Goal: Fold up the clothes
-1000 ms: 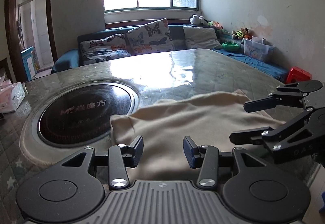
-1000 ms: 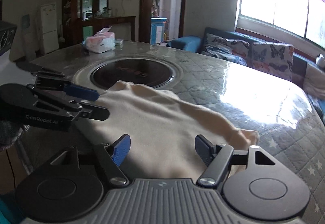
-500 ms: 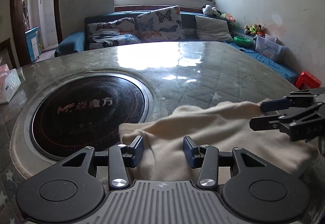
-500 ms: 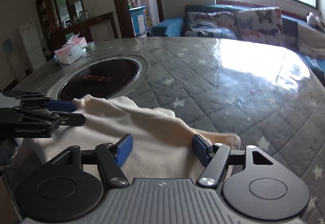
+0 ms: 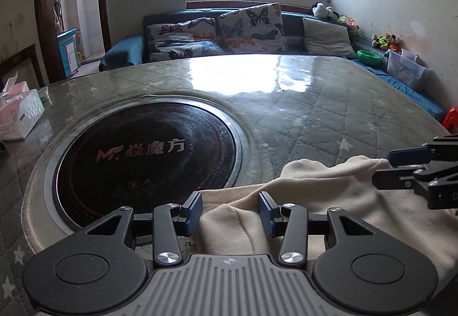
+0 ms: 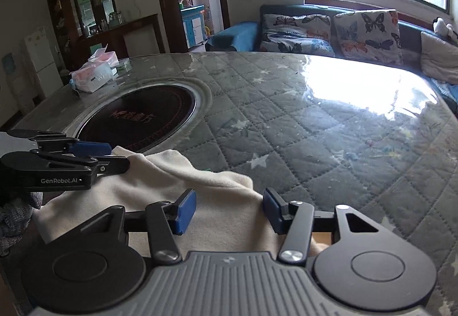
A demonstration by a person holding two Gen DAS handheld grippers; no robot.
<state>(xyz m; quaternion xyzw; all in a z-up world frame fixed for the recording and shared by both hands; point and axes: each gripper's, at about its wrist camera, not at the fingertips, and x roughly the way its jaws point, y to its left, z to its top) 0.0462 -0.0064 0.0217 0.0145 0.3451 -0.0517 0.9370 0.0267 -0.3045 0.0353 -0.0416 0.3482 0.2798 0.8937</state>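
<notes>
A cream garment [image 5: 323, 195] lies bunched at the near edge of the quilted table [image 5: 315, 104], beside the round black cooktop [image 5: 148, 161]. It also shows in the right wrist view [image 6: 171, 190]. My left gripper [image 5: 230, 214] is open, its jaws either side of a raised fold at the garment's left end. It appears at the left of the right wrist view [image 6: 114, 157]. My right gripper [image 6: 229, 211] is open over the garment's right end. It appears at the right of the left wrist view [image 5: 382, 170].
A tissue box [image 5: 17, 115] stands at the table's left; it also shows in the right wrist view [image 6: 93, 74]. A sofa with butterfly cushions [image 5: 252, 28] runs behind the table. A red stool [image 5: 450, 118] and storage bins [image 5: 403, 71] stand along the right wall.
Both grippers have pulled back toward the near table edge. The garment has been drawn off the cooktop side and now lies shorter and more bunched. Both grippers stay open.
</notes>
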